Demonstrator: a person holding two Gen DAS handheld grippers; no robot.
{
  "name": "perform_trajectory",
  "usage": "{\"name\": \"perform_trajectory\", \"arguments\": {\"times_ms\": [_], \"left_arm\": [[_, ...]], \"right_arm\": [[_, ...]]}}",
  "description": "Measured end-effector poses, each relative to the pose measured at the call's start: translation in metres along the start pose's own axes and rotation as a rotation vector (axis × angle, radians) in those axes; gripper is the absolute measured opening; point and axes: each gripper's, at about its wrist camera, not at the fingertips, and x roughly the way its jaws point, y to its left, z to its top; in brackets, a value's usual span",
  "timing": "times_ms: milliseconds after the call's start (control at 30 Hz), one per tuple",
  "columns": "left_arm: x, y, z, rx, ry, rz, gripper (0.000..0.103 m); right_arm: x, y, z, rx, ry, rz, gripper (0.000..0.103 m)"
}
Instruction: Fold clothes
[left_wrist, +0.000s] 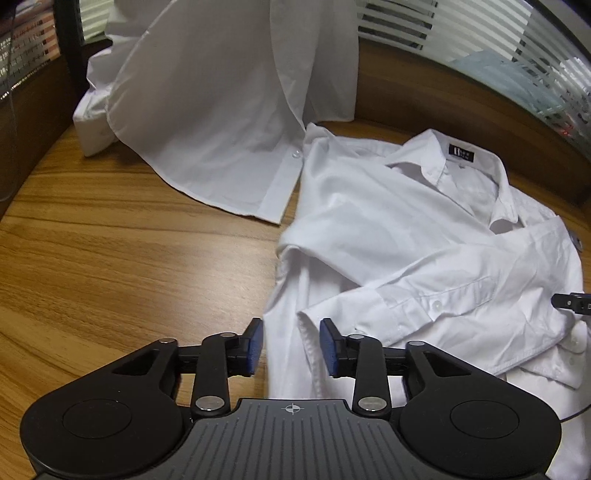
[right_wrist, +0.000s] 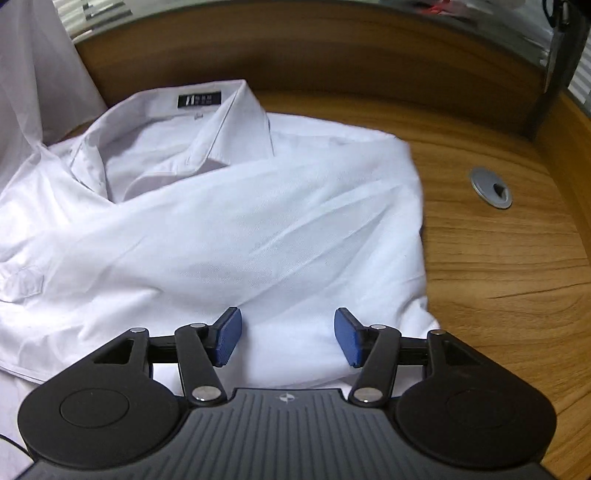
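Shirt (left_wrist: 388, 221), spread mid-frame on the desk (left_wrist: 110, 258) with sleeves crossed over, looks light and floppy, so it's probably best pinched at a hem or cuff (left_wrist: 369, 314) by the left gripper (left_wrist: 291, 345) or right gripper (right_wrist: 288, 338), both held apart and empty.

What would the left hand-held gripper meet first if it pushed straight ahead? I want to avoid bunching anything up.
Probably the white shirt: its folded sleeve cuff lies just beyond the open left hand-held gripper, with shirt fabric already between the fingers. How high the gripper rides is unclear.
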Motion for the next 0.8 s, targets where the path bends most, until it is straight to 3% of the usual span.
{"name": "perform_trajectory", "arguments": {"times_ms": [100,200,267,467,700,800], "left_arm": [[-0.004,0.005,0.002,0.003,-0.005,-0.013,0.048],[-0.004,0.006,-0.001,0.020,0.011,-0.026,0.053],[-0.005,0.006,-0.007,0.037,0.025,-0.042,0.055],[-0.002,0.003,-0.036,0.097,0.082,-0.079,0.057],[0.000,-0.010,-0.061,0.158,0.137,-0.085,0.056],[0.001,-0.017,-0.071,0.184,0.160,-0.087,0.056]], "right_arm": [[-0.011,-0.001,0.002,0.020,-0.028,0.001,0.066],[-0.035,-0.006,-0.002,0.049,-0.086,0.006,0.081],[-0.051,-0.011,-0.010,0.062,-0.114,-0.007,0.082],[-0.082,-0.045,-0.068,0.156,-0.076,-0.072,0.082],[-0.087,-0.077,-0.138,0.268,0.021,-0.137,0.079],[-0.084,-0.082,-0.150,0.291,0.038,-0.116,0.064]]}}
